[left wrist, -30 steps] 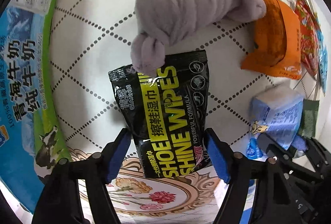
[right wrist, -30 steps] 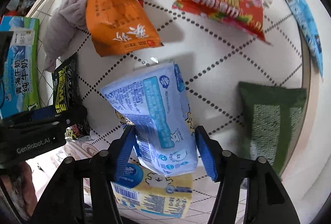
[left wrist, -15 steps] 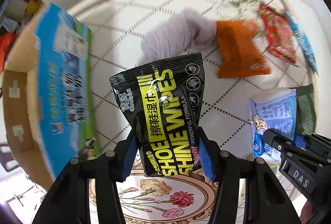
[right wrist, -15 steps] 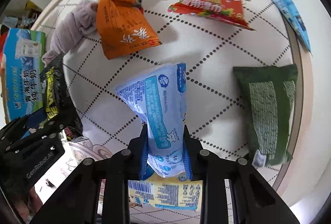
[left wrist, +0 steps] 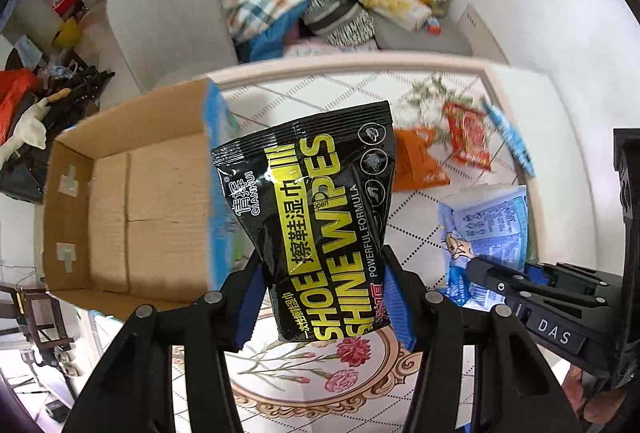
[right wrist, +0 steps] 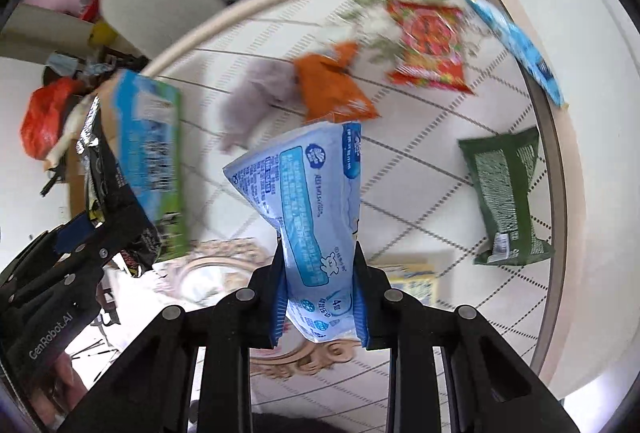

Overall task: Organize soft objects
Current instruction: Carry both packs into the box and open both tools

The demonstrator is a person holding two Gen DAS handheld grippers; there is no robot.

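Round patterned table (left wrist: 400, 89) below, cluttered sofa beyond. Open cardboard box (left wrist: 120, 201) at the left edge, mouth up, presumably the drop point. Black shoe-wipes pack (left wrist: 312, 217) pinched low in left gripper (left wrist: 324, 303), raised beside the box. Blue tissue pack (right wrist: 308, 201) squeezed in right gripper (right wrist: 320, 303), likewise clear of the table. Orange pouch (right wrist: 332, 89), green pack (right wrist: 504, 193), red packet (right wrist: 432, 45) left lying, awaiting turns.

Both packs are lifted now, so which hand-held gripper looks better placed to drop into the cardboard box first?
Probably the left. The left hand-held gripper holds the black shoe wipes pack right beside the open cardboard box. The right hand-held gripper, holding the blue pack, is on the far side of it.
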